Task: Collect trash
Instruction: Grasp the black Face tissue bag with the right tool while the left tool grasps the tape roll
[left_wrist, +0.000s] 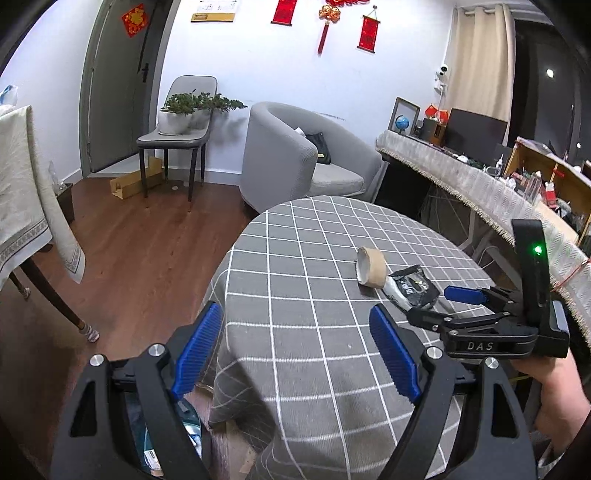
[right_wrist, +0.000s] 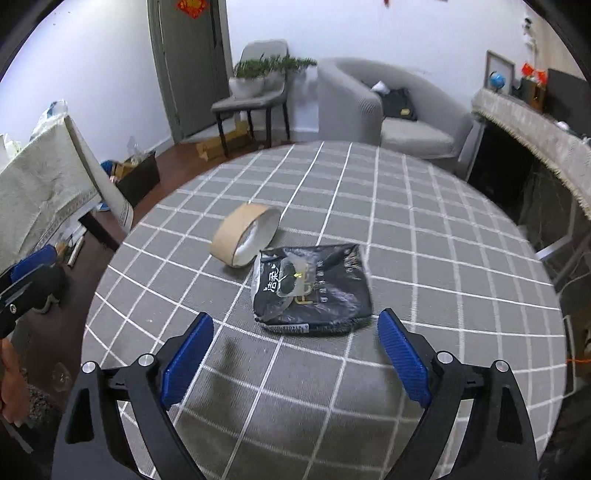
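A black plastic packet (right_wrist: 312, 286) lies flat on the round table with the grey checked cloth (right_wrist: 424, 258). A brown cardboard tape core (right_wrist: 245, 234) lies just behind it to the left, touching it. My right gripper (right_wrist: 295, 354) is open and empty, low over the cloth, with the packet just beyond its fingertips. My left gripper (left_wrist: 297, 350) is open and empty at the table's left edge. In the left wrist view the tape core (left_wrist: 371, 266) and packet (left_wrist: 413, 286) lie ahead to the right, with the right gripper (left_wrist: 439, 302) beside the packet.
An open trash bag or bin (left_wrist: 166, 435) shows below the left gripper beside the table. A grey armchair (left_wrist: 306, 162) and a chair with plants (left_wrist: 181, 122) stand behind. A cloth-covered table (left_wrist: 26, 192) is at left, a cluttered desk (left_wrist: 480, 177) at right.
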